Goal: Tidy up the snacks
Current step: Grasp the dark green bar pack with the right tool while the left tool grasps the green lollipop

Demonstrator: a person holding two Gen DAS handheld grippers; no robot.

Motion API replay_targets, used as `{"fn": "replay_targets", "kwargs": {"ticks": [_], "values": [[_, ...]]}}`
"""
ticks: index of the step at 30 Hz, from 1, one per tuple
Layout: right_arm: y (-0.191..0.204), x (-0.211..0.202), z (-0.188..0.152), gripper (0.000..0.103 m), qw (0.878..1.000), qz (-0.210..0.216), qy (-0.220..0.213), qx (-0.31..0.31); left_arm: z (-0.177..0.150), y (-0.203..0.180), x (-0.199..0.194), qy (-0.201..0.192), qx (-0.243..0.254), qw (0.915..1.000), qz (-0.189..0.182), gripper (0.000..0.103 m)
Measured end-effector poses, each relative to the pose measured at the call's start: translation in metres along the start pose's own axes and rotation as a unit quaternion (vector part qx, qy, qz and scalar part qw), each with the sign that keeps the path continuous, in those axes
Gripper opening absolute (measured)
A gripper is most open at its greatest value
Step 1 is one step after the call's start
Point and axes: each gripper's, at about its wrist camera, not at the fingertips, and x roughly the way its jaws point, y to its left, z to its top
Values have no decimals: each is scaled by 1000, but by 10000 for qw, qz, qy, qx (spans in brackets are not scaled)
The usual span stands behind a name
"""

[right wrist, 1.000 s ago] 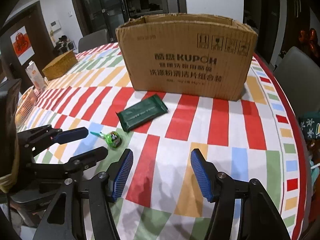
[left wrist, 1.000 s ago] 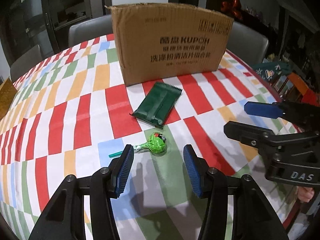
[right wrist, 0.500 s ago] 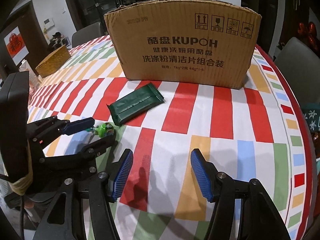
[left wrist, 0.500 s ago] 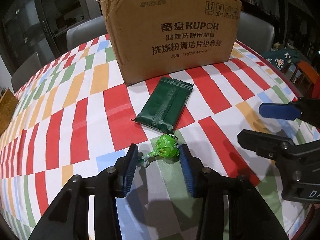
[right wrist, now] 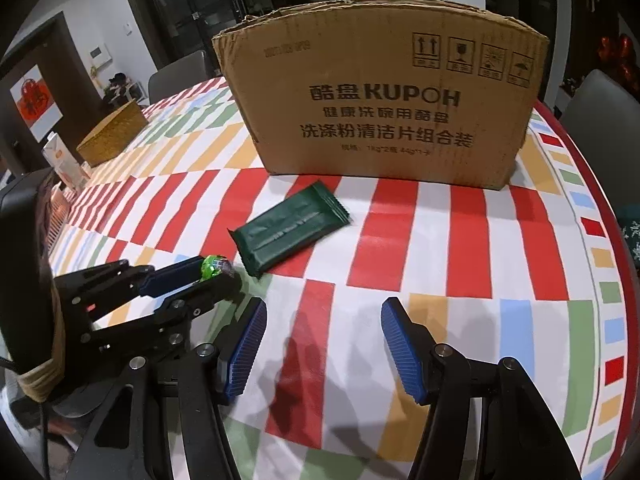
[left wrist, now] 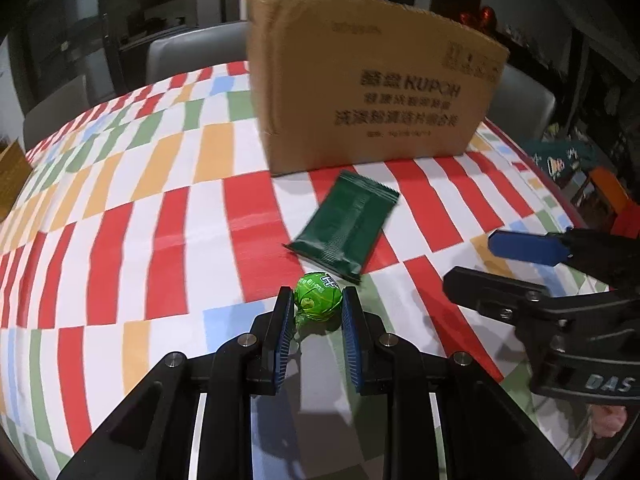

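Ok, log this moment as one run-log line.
left gripper: shut on green lollipop | right gripper: open, holding nothing | green wafer packet: on tablecloth | cardboard box: behind packet

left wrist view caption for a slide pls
Left gripper shut on green lollipop, dark green snack packet and cardboard box beyond.

Cardboard box (right wrist: 384, 108) walls off the far side — green packet (right wrist: 290, 230) just before it.
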Motion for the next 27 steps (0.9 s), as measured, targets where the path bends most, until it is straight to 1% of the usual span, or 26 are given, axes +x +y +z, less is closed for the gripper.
{"fn": "replay_targets", "kwargs": {"ticks": [6,11,20,24,27], "values": [[11,12,14,61,9996,240,4,161,8,18,-17,-210,-97,9993,296,25],[25,31,31,61,9987,418,34,281,16,34,-21,-328,-193,9978,535,25],[27,64,50,61,9980,342,235,469,23,53,-17,-387,-439,9965,601,25],[31,70,59,61,9984,325,209,405,25,58,-14,-374,-564,9958,621,25],[38,75,64,61,9992,213,195,291,25,63,-12,-345,-686,9951,628,25]]}}
